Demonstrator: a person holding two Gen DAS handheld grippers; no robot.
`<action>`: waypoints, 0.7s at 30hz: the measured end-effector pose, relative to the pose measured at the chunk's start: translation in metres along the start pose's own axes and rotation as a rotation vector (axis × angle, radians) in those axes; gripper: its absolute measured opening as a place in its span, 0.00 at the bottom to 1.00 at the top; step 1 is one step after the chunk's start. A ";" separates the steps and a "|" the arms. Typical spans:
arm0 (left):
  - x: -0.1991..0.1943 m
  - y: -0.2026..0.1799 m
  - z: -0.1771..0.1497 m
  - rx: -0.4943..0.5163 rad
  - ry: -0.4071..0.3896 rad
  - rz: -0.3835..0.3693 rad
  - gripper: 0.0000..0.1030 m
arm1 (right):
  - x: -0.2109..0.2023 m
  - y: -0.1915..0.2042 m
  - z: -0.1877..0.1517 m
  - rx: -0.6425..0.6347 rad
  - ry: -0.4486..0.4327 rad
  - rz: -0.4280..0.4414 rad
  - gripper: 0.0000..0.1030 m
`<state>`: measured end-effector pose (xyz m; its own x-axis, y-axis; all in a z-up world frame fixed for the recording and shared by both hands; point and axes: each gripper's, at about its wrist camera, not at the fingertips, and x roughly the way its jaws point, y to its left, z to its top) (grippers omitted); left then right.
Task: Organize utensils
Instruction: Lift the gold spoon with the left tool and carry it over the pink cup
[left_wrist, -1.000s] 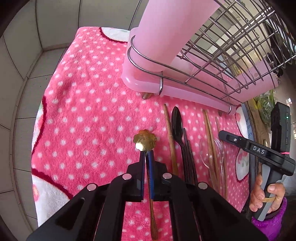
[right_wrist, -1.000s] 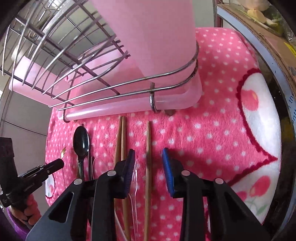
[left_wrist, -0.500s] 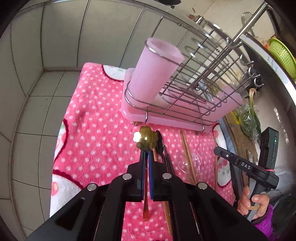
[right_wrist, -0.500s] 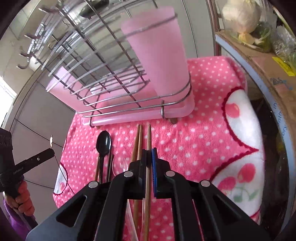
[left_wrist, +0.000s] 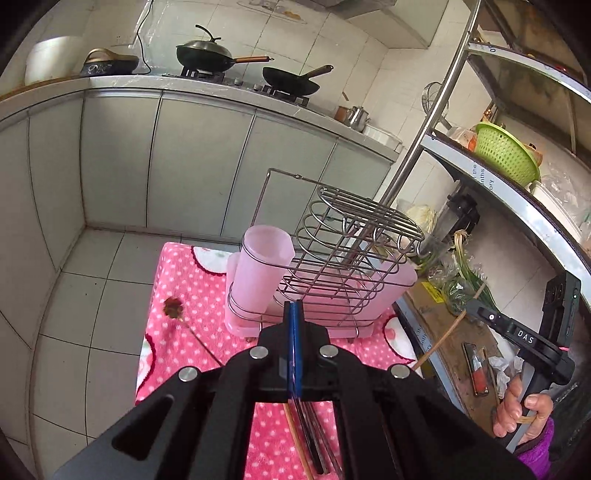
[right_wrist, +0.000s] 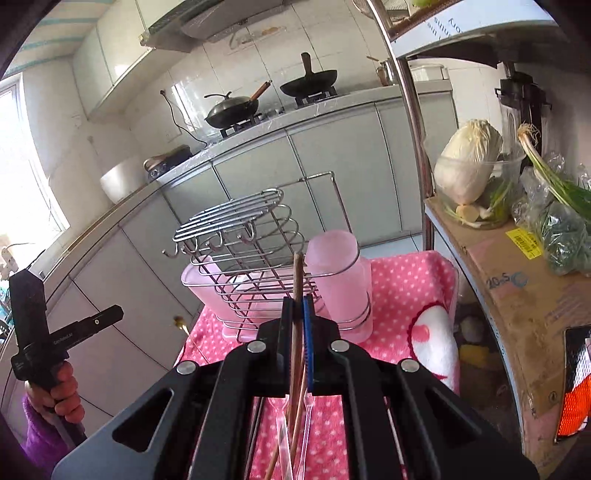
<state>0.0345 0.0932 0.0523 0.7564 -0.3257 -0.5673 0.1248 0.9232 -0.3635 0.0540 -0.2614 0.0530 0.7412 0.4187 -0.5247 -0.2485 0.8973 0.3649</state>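
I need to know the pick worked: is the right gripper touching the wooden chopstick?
Touching. The right wrist view shows the right gripper shut on the wooden chopstick, which sticks up past its fingertips.

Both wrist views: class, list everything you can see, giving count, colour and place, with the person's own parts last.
towel: one, pink with white dots, under the rack
rack: one, steel wire on a pink tray, on the towel
cup: one, pale pink, in the rack's end ring
flower-topped stick: one, gold, left of the cup
loose utensils: count unclear, mixed colours, on the towel
woks: two, black, on the stove
colander: one, green, on the shelf
cabbage: one, pale, in a clear bowl
chopstick: one, brown, in the right gripper
left gripper: black, shut
right gripper: black, shut on the chopstick
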 end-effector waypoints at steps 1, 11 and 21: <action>0.002 0.005 -0.001 -0.021 0.017 -0.008 0.00 | -0.001 0.000 0.001 -0.003 0.000 0.004 0.06; 0.083 0.112 -0.029 -0.364 0.236 0.099 0.21 | 0.028 -0.001 -0.013 0.030 0.077 0.048 0.06; 0.190 0.135 -0.025 -0.384 0.413 0.223 0.19 | 0.018 0.002 0.002 0.008 0.052 0.083 0.05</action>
<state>0.1794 0.1508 -0.1230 0.4162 -0.2558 -0.8726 -0.3074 0.8636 -0.3997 0.0682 -0.2525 0.0451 0.6847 0.4983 -0.5318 -0.3026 0.8582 0.4145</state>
